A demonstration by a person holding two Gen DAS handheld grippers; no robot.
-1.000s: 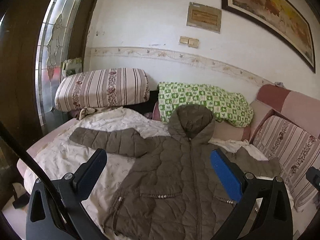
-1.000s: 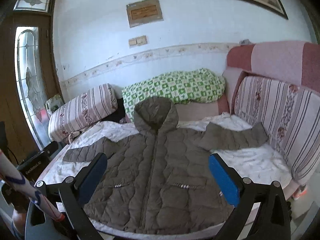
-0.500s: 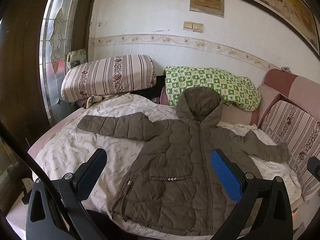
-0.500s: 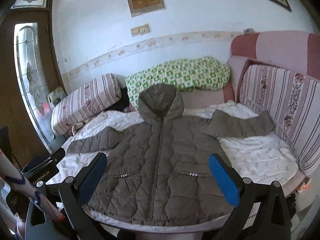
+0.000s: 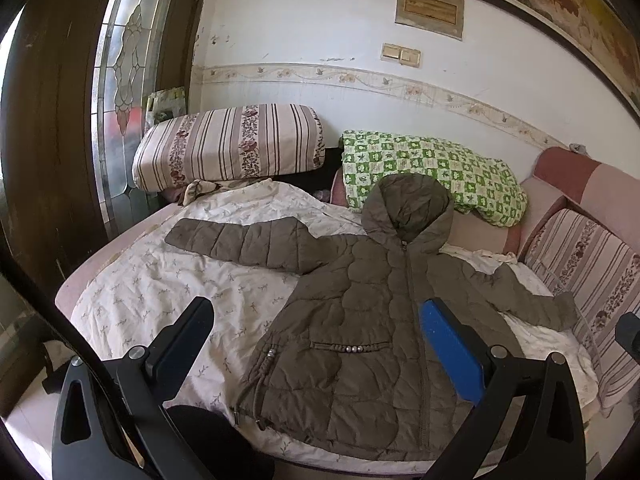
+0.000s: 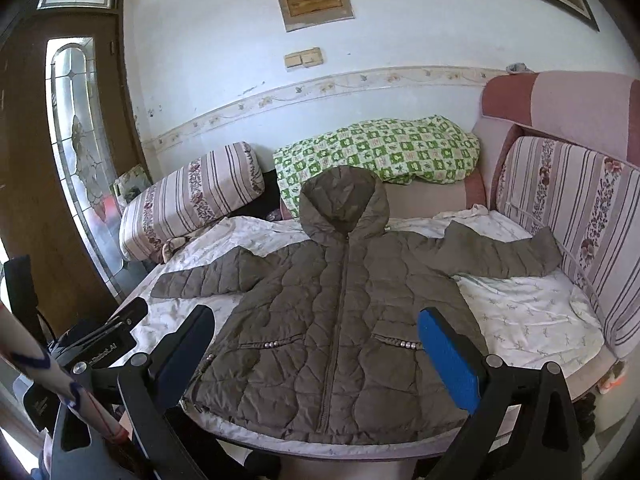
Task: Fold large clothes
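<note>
Right now we see a quilted, puffy olive-brown jacket (image 5: 360,320) lying flat and face up on the bed (image 5: 160,292), zipped down the middle, its hood (image 5: 408,204) pointing toward the wall and both sleeves spread out to the sides. Small shiny beads line each pocket seam. The bed is covered with a thin, wrinkled white sheet (image 6: 528,312) printed with small sprigs. Behind the hood sits a soft green-and-white checked quilt (image 6: 384,152), and to the side a plump striped floral pillow (image 5: 228,144); a striped cushion (image 6: 580,216) lines the sofa-like backrest.

We hold the left gripper (image 5: 316,332) low at the foot of the bed, aimed over the jacket's lower hem, its fingers spread wide and gripping nothing: one black pad, one blue. Our right gripper (image 6: 316,340) is posed the same way, level and pointing at the jacket's front, fingers (image 6: 448,356) likewise wide apart and empty, above the hem without touching it.
</note>
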